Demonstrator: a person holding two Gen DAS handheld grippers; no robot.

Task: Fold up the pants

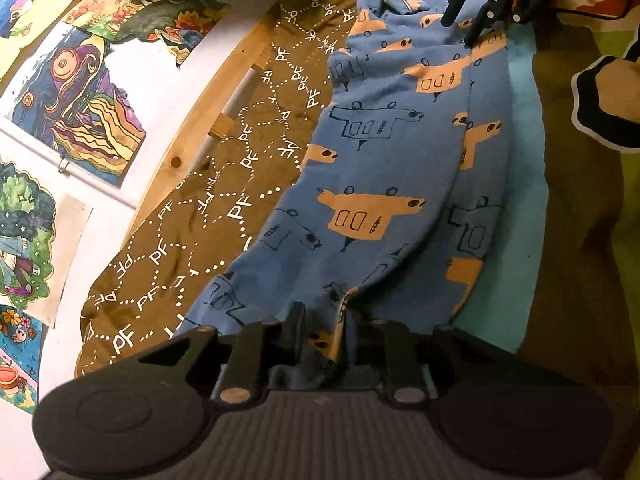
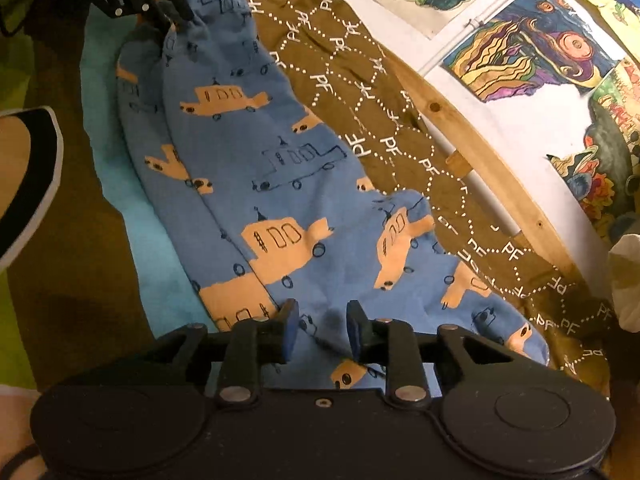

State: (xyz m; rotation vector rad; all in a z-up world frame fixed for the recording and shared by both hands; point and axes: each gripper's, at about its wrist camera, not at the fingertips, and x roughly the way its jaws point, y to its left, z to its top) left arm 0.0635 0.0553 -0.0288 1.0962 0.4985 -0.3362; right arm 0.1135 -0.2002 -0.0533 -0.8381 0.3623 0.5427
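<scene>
Ahead of both your grippers lies a brown blanket (image 1: pixel 224 184) with dotted white lines and "PF" lettering, spread over a bed with a wooden rail (image 1: pixel 192 136) along the wall side. Beyond that rail, the white wall carries bright drawings (image 1: pixel 76 100).

On the blanket, stretching from one gripper to the other, lie the blue pants (image 1: pixel 400 168) printed with tan vehicles — one leg laid on top of the other, so the pair is already doubled lengthwise. A pale turquoise cloth (image 1: pixel 520 200) shows under the pants on the side away from the wall.

Your left gripper (image 1: pixel 320 324) sits at one end of the pants. Its jaws are parted a little, with a bunched fold of the blue fabric between the fingers (image 1: pixel 294 320); whether the pads press on it you cannot tell from here.

Your right gripper (image 2: pixel 320 322) sits at the opposite end — jaws narrowly apart, the fingers (image 2: pixel 290 320) down on the flat fabric, which passes beneath the gap without being pinched.
</scene>
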